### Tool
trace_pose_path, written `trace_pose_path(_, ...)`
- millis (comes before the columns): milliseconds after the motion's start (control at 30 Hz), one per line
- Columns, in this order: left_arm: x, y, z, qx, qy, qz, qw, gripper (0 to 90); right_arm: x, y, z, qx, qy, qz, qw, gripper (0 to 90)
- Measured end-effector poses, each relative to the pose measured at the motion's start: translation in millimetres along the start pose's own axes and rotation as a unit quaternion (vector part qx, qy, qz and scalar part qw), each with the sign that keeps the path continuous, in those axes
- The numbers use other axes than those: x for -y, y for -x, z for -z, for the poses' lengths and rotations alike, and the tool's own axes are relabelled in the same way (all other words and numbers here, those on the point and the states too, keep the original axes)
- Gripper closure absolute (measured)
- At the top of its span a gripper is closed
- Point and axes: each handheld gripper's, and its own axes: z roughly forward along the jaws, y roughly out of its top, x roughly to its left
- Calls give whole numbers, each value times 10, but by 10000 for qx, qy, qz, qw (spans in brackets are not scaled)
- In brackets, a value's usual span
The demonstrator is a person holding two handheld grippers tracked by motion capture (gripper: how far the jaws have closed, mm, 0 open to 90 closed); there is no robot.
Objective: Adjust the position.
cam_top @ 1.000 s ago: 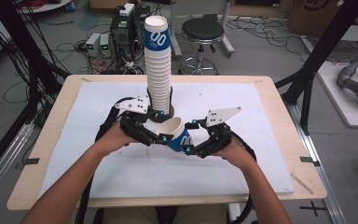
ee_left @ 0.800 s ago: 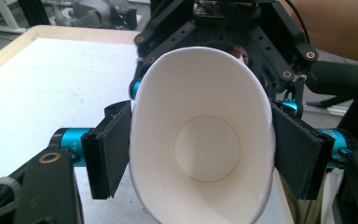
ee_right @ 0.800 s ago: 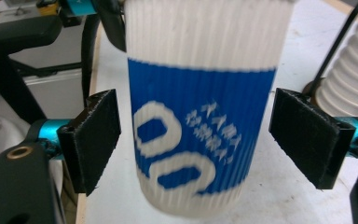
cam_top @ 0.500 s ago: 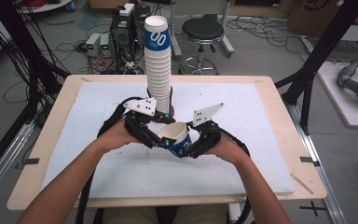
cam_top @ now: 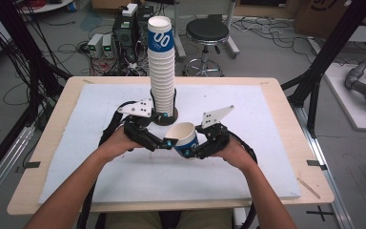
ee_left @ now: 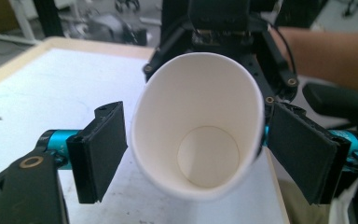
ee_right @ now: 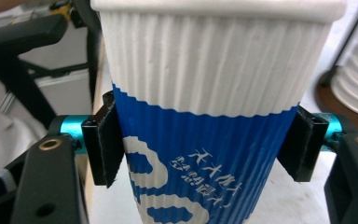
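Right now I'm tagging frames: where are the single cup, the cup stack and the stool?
single cup [cam_top: 187, 138], high view, blue side wall.
cup stack [cam_top: 162, 81], high view, ribbed middle.
stool [cam_top: 207, 31], high view, black seat.

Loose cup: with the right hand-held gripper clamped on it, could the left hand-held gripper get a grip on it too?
Probably yes. The left hand-held gripper is open, pads flanking the cup near its rim, while the right hand-held gripper clamps the blue part lower down.
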Motion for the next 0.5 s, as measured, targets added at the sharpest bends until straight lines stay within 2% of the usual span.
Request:
trace_pose_path(100, 67, -17, 122, -344, 278, 90, 9990, 197, 76, 40, 100, 186, 252, -163, 9994, 281)
trace_pose_path(200, 167, -15, 262, -737, 531, 126, 9958, 197, 158, 71, 227, 495, 566, -189, 9970, 281)
trace_pose_path(300, 295, -28, 388, -1091, 718, 202, 9912, 197, 218, 78, 323, 777, 715, -238, 9941, 281)
trace_pose_path(433, 446, -34, 471, -1366, 746, 273, 9874, 197, 304, 86, 417, 1177, 854, -368, 9887, 277)
trace_pose_path(500, 521, -46, 505, -1492, 742, 339, 9854, 197, 351, 97, 447, 1261, 911, -428, 9869, 277)
